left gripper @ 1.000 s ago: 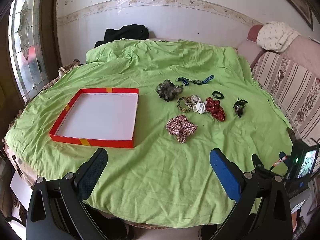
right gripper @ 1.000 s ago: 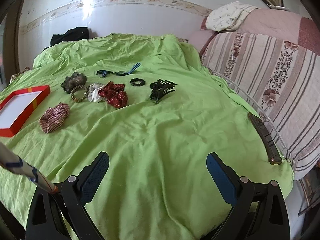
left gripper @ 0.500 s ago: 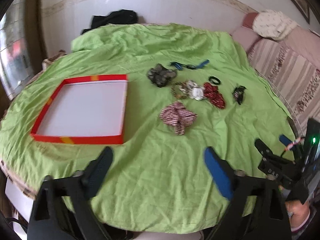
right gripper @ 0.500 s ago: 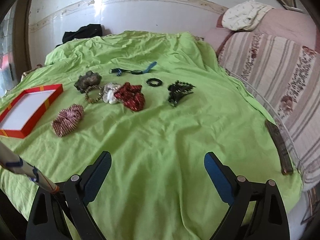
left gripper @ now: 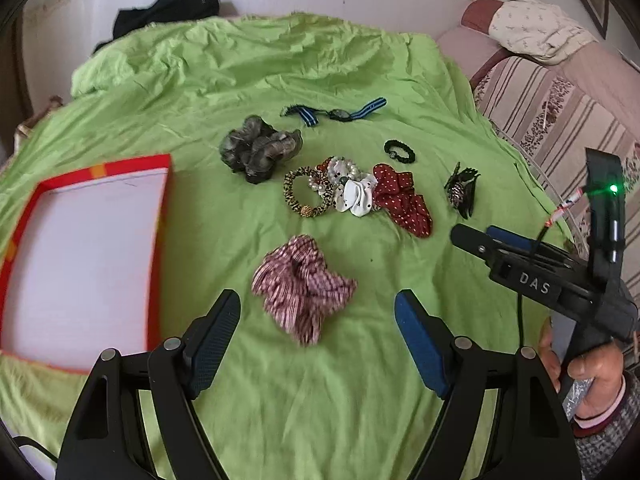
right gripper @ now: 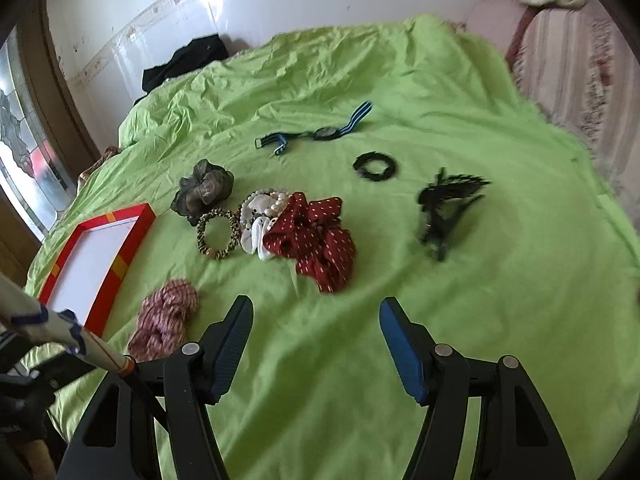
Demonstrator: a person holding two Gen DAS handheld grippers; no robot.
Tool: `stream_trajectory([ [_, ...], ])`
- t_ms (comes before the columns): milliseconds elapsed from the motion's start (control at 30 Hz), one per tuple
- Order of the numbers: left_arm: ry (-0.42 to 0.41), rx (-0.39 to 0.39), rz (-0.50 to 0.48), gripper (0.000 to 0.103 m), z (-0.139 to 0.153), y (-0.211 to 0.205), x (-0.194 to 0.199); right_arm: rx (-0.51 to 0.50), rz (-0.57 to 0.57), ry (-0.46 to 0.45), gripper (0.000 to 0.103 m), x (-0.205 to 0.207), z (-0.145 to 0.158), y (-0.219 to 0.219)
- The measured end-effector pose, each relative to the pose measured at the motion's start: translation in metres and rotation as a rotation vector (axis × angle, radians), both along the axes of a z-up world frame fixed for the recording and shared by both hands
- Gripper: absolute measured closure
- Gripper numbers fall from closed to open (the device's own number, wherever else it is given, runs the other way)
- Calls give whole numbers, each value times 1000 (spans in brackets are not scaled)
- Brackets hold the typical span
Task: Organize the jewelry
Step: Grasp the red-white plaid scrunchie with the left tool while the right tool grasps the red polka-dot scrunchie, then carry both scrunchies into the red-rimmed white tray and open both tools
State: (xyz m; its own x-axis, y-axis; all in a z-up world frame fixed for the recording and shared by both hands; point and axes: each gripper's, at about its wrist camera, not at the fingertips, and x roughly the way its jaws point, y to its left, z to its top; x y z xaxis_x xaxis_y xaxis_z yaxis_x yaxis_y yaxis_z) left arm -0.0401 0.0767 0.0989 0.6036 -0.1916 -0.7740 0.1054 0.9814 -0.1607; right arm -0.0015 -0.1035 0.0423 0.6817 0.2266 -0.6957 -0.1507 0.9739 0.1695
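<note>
Hair accessories lie on a green cloth. My left gripper (left gripper: 318,334) is open and empty, just short of a pink plaid scrunchie (left gripper: 302,286). My right gripper (right gripper: 316,338) is open and empty, just short of a red dotted scrunchie (right gripper: 316,236). Beyond them lie a leopard hair tie (left gripper: 306,196), a white scrunchie with pearl beads (left gripper: 352,192), a grey scrunchie (left gripper: 258,150), a blue striped band (left gripper: 336,112), a black hair tie (left gripper: 399,151) and a black claw clip (right gripper: 444,208). A red-rimmed empty box (left gripper: 158,236) sits at the left.
A striped sofa (left gripper: 560,120) runs along the right edge of the table. Dark clothing (left gripper: 168,12) lies at the back by the wall. The right gripper body (left gripper: 560,276) and the hand holding it show at the right of the left wrist view.
Both grippers have moved forward over the cloth toward the accessories, which now look larger and closer. Both stay open and empty.
</note>
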Motion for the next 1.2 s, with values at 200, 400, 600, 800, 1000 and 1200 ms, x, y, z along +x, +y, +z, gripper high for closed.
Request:
stream_trajectory([
  [200,61,13,-28,24,-26,-5,33,77,10,77,33,43,-20,-4],
  [400,109,-9,-67,24,-51,-12,55,145,8,120,33,66,-32,-7],
  [600,144,17,-64,47,-68,-18,63,146,21,141,43,77,-43,-1],
  [800,153,26,-38,88,-68,-15,65,178,16,174,87,82,-50,-4],
  [1000,104,-51,-48,89,-31,-5,41,196,14,132,90,60,-24,-9],
  [1200,20,-112,-36,89,23,32,3,162,50,68,90,26,20,5],
])
